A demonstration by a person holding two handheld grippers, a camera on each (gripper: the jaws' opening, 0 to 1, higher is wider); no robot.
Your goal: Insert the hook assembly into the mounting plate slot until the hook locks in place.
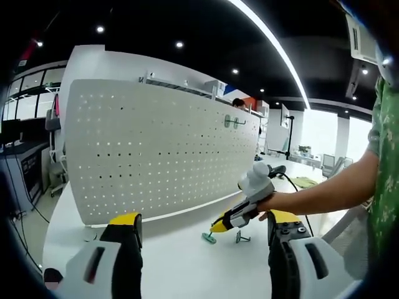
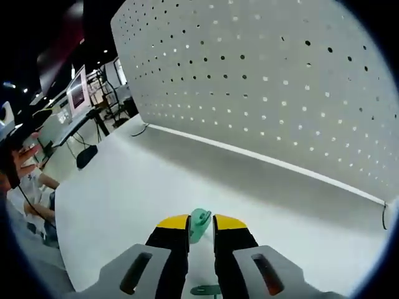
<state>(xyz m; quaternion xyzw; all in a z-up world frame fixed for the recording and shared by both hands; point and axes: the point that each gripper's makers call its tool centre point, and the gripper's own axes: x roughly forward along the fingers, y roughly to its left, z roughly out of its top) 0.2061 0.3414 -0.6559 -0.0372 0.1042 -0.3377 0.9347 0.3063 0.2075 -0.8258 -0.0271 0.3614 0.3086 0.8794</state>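
Right gripper view: pegboard (image 2: 268, 81) is standing far across the table (image 2: 124, 193); right gripper (image 2: 201, 227) is clamping the green hook (image 2: 199, 223). Left gripper (image 1: 202, 227) is gaping apart.

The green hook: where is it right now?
The green hook sits pinched at the right gripper tips, low over the white table before the pegboard. In the left gripper view it hangs right of centre.

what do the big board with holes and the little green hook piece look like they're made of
Pegboard: looks like white painted sheet metal or rigid plastic, matte; thin, curved-looking panel with even rows of punched holes. I can't tell which.

Green hook: probably moulded plastic; uniform teal colour, smooth, slightly glossy, rounded edges. It sits between the jaws of the right gripper.
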